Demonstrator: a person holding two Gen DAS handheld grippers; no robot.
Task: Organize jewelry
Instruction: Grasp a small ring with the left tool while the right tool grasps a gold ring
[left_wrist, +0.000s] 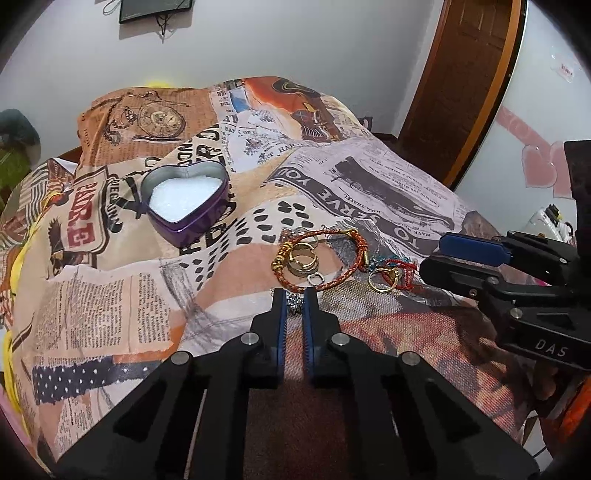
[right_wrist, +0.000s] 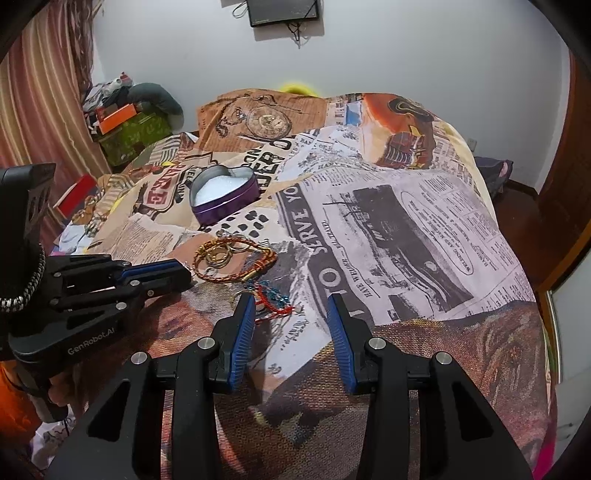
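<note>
Even soft indoor light, sharp centre, fisheye warp, dark corners.

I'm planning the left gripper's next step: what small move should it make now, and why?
Probably lift the left gripper a little, then carry it toward the heart tin. Its jaws are nearly shut with a small silver piece pinched between the tips, down on the bedspread. The tin sits open, up and to the left, with only white padding inside. The other jewelry still lies loose.
</note>
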